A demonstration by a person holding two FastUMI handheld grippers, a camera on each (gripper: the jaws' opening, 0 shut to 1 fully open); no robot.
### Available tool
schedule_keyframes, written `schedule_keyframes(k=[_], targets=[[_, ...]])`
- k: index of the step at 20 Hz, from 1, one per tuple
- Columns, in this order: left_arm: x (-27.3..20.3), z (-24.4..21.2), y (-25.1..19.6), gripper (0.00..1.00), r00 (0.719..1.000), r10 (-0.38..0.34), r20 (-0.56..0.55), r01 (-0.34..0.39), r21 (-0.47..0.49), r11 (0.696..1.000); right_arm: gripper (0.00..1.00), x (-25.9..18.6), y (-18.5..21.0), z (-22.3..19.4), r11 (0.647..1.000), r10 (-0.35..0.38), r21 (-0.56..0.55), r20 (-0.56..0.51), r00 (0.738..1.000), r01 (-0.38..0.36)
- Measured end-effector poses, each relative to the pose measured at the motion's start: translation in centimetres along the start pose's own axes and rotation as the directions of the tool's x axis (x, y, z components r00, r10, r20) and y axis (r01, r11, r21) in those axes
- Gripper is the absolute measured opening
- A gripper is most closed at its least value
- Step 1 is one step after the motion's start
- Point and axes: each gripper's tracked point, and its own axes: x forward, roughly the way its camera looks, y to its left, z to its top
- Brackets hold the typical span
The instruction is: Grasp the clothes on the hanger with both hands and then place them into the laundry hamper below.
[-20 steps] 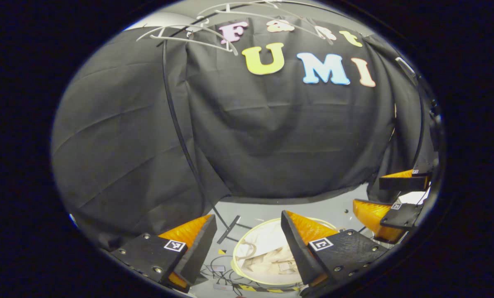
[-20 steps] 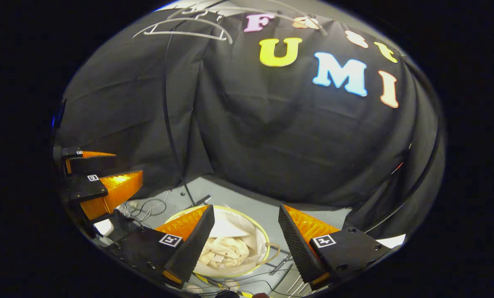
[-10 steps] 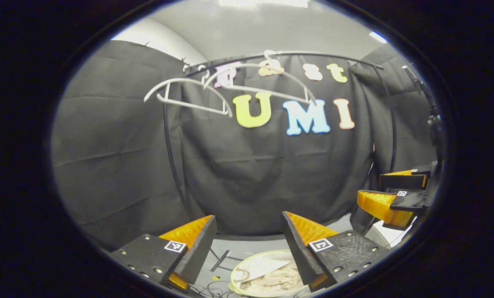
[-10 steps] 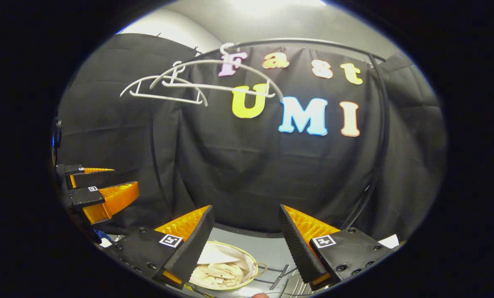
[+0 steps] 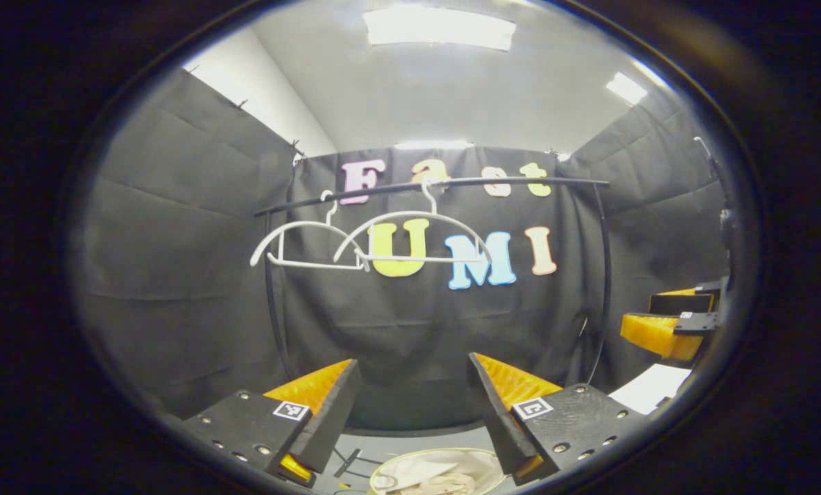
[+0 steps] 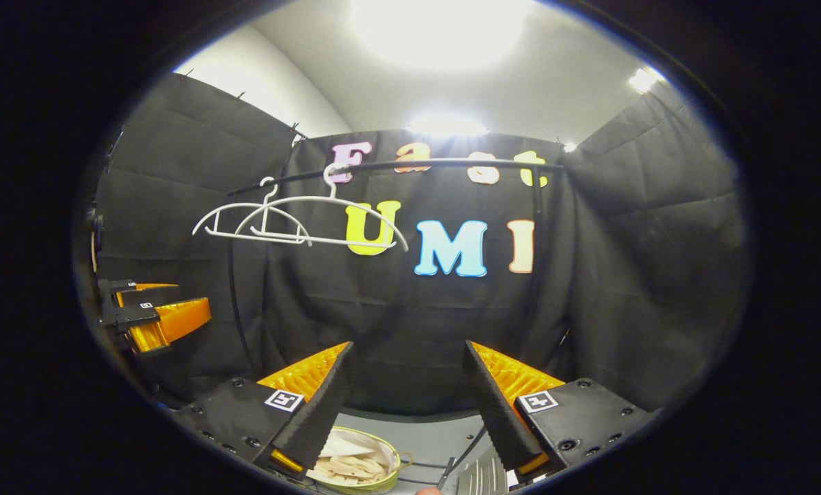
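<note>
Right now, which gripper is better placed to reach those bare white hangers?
Left, probably. The hangers sit almost straight ahead of the left gripper; for the right gripper they hang off to its left. Both are open.

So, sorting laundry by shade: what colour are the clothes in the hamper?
Cream clothes; the right gripper view shows them best.

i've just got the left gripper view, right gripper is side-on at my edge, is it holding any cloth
Observer: No. In the right gripper view the right gripper is open, with nothing between its fingers.
Operator: my view cuts the hamper off at the bottom, what's in it
Observer: The right gripper view looks down into the laundry hamper; crumpled cream clothes lie inside.
Operator: how does my left gripper look from there
Observer: The left gripper is out to the side, open and empty, well below the bare hangers.
</note>
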Motion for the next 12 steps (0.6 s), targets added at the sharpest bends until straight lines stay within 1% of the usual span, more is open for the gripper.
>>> schedule_keyframes(k=[5,8,12], targets=[[-3.1,3.0,-1.1,0.92,0.999,0.009,0.051,-0.010,0.028,1.000,0.97,-4.1,-3.3,2.6,0.999,-0.051,0.020,0.061,0.997,0.050],[-4.7,3.8,-2.2,0.92,0.997,-0.009,0.070,0.006,0.043,0.999,0.98,-5.9,-4.7,2.7,0.997,-0.076,0.032,0.071,0.995,0.074],[-6.7,4.5,-3.0,0.92,0.995,-0.009,0.095,0.004,0.050,0.999,0.97,-7.8,-5.7,1.9,0.994,-0.096,0.050,0.063,0.993,0.093]])
